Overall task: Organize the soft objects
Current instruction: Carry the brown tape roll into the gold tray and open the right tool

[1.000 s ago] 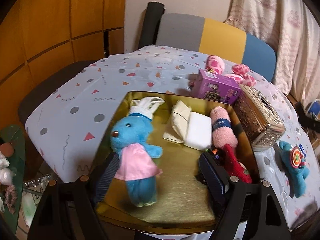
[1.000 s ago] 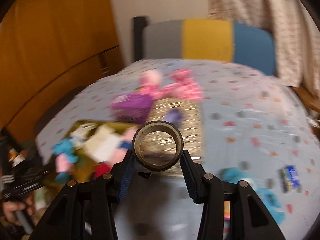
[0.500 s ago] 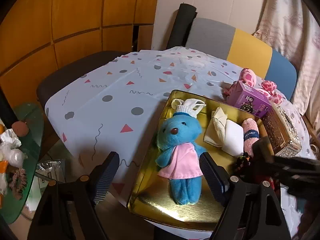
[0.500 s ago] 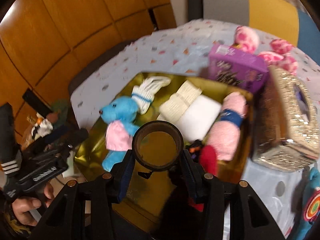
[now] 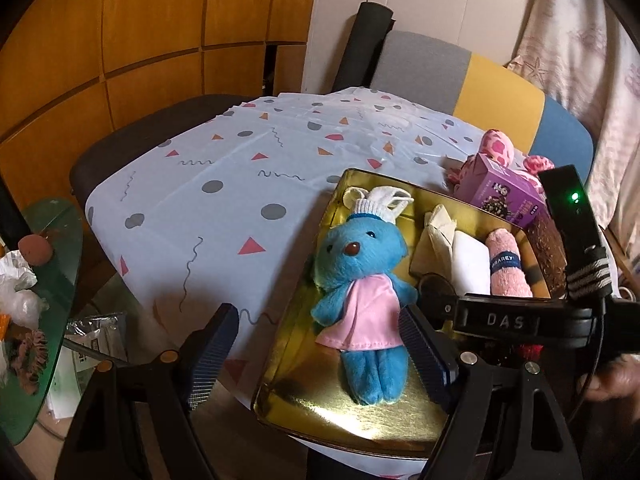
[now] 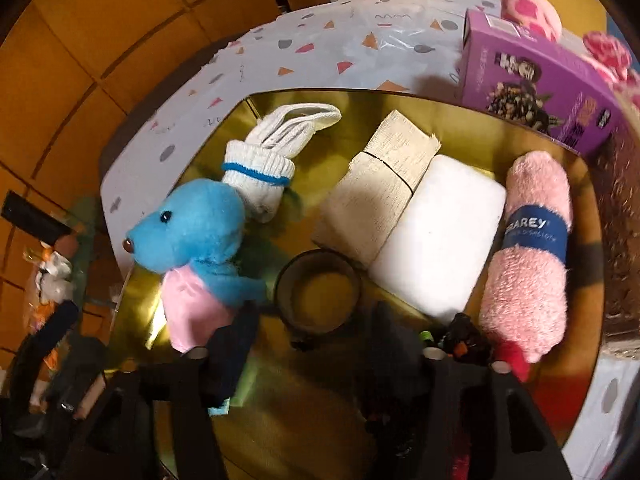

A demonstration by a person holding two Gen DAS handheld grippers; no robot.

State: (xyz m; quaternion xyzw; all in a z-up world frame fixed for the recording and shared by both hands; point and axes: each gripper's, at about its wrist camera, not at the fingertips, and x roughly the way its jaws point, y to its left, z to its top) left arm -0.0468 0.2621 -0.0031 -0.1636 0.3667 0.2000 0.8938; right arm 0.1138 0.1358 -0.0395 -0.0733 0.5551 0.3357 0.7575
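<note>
- counter point(image 5: 224, 184) under a pale cloth with grey dots, coloured triangles, squiggles; orange wood-panel wall at 10 o'clock, grey/yellow/blue chair back point(image 5: 480, 80) at 1 o'clock, curtain at far right
- gold tray point(image 5: 360, 420) at the near counter edge, holding the soft items
- blue plush bear point(image 5: 362, 280) in pink apron lies at tray's left side, white sock point(image 6: 260, 168) touching its head at 12 o'clock
- beige folded cloth point(image 6: 380, 196), white pad point(image 6: 440, 240), pink rolled towel point(image 6: 532, 248) side by side to the right
- dark tape ring point(image 6: 318, 294) flat on tray floor, between bear and white pad
- right hand-held gripper point(image 6: 316, 356) just opened its jaws; ring sits free beyond the tips
- left hand-held gripper point(image 5: 320, 356) wide, empty, over the near tray edge
- purple box point(image 5: 504, 196) just behind tray, pink spotted plush point(image 5: 498, 146) behind it
- green glass side table point(image 5: 44, 280) at 9 o'clock with clutter
</note>
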